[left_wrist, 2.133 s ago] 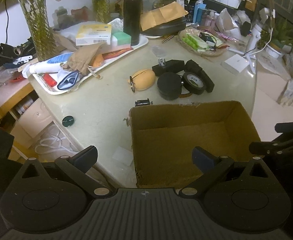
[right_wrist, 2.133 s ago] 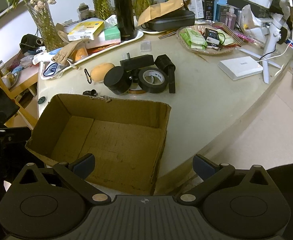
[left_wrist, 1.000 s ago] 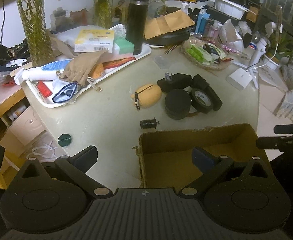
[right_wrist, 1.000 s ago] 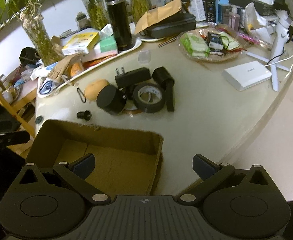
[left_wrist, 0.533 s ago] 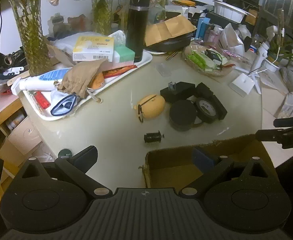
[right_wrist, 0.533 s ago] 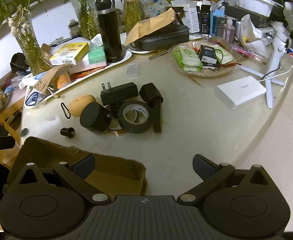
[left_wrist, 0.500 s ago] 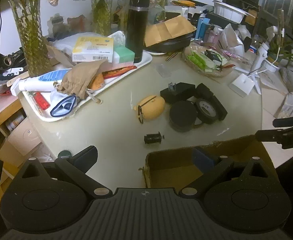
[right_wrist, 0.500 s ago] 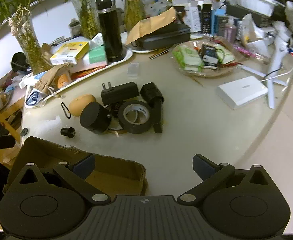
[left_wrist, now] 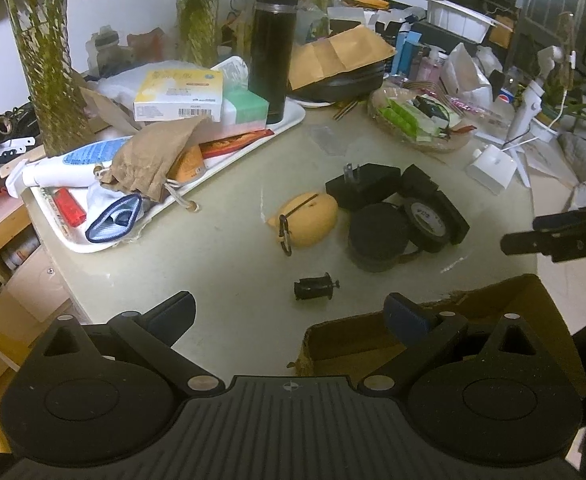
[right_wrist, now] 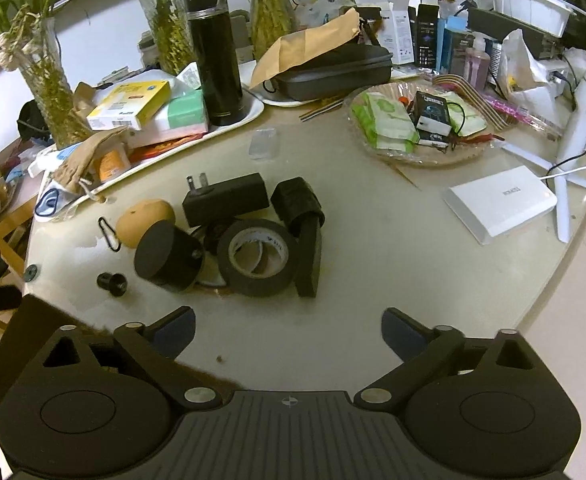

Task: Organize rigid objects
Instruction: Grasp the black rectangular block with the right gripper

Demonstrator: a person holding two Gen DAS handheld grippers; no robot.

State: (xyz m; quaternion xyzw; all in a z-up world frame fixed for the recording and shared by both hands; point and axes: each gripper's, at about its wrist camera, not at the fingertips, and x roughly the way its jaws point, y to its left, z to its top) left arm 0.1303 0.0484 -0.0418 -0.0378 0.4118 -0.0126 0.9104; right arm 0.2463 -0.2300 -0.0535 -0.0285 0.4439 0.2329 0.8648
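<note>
The cardboard box [left_wrist: 489, 312] was mostly hidden behind the left gripper's body at five o'clock in the left wrist view; in the right wrist view only a dark, blurred corner [right_wrist: 45, 320] showed at eight o'clock. A flat brown thing beneath the black cylinder [right_wrist: 169, 254] and tape roll [right_wrist: 259, 256] stayed almost wholly covered. The tape's inner print was too small to read.
</note>
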